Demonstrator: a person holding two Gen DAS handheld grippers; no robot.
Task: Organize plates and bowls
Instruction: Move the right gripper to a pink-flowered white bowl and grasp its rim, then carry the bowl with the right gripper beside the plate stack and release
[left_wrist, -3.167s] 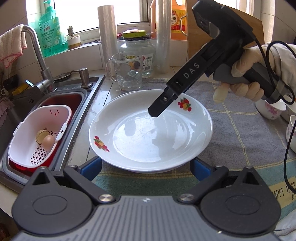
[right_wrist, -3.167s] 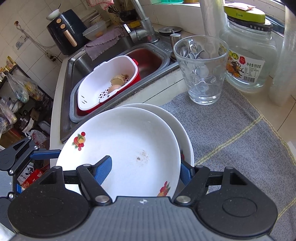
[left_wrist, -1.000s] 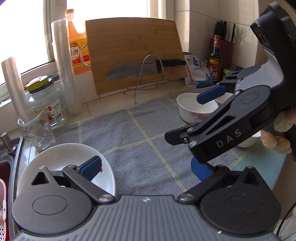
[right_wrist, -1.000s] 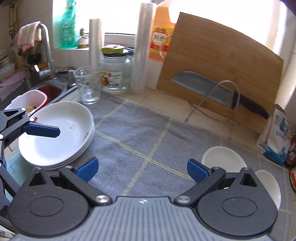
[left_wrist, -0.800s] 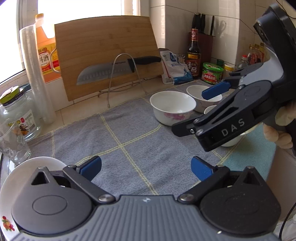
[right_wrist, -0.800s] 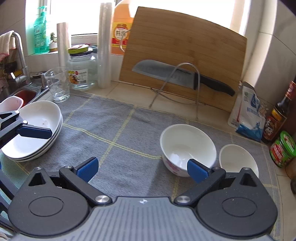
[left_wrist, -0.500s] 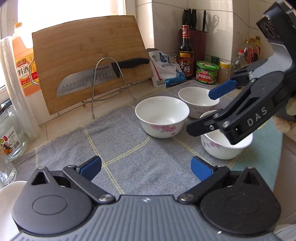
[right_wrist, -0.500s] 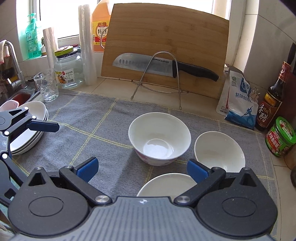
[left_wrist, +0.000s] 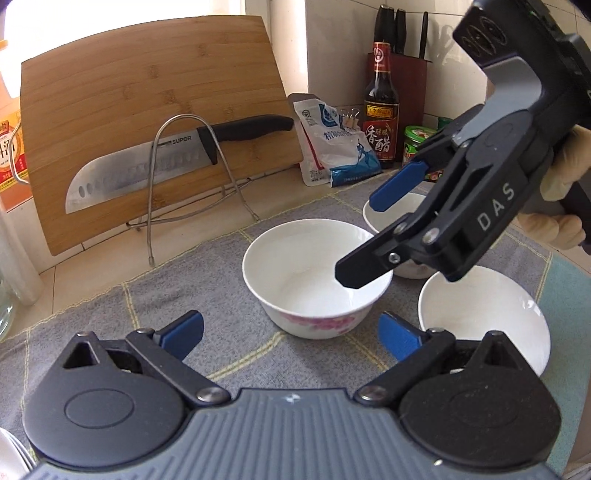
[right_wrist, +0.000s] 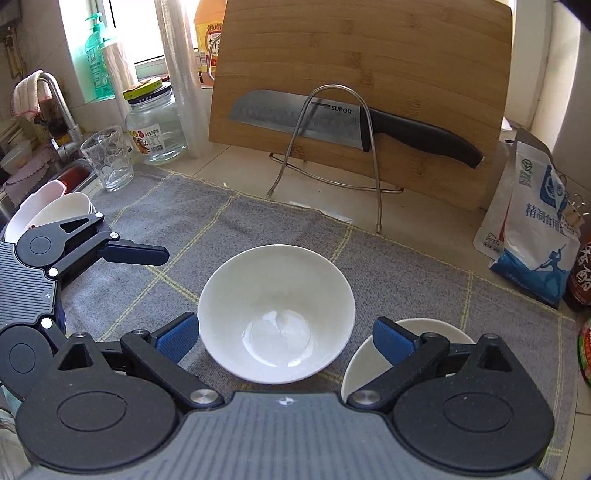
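Bowls are the business at this end of the worktop (right_wrist: 236, 158): three white ones sit on the grey checked cloth (right_wrist: 258, 229). The pink-flowered bowl (left_wrist: 316, 276) stands nearest the middle, upright, with a second bowl (left_wrist: 395, 236) just behind it toward the bottles and a third bowl (left_wrist: 484, 314) beside it on the near right.

Both claws are spread wide and hold nothing. The left claw (left_wrist: 290, 333) hangs low over the cloth, lined up on the flowered bowl, its blue pads either side of the bowl's near wall but apart from it. The right claw (right_wrist: 286, 339) hovers above that same bowl; in the left view one black finger (left_wrist: 364, 266) reaches over the bowl's rim and the other, blue-padded, sits over the bowl behind. I cannot tell whether that finger touches the rim.

Off to the left by the sink, stacked plates (right_wrist: 55, 212) rest at the cloth's edge. Behind, a bamboo cutting board (right_wrist: 362, 85) leans on the wall with a knife (right_wrist: 343, 118) propped in a wire stand (right_wrist: 332, 147).
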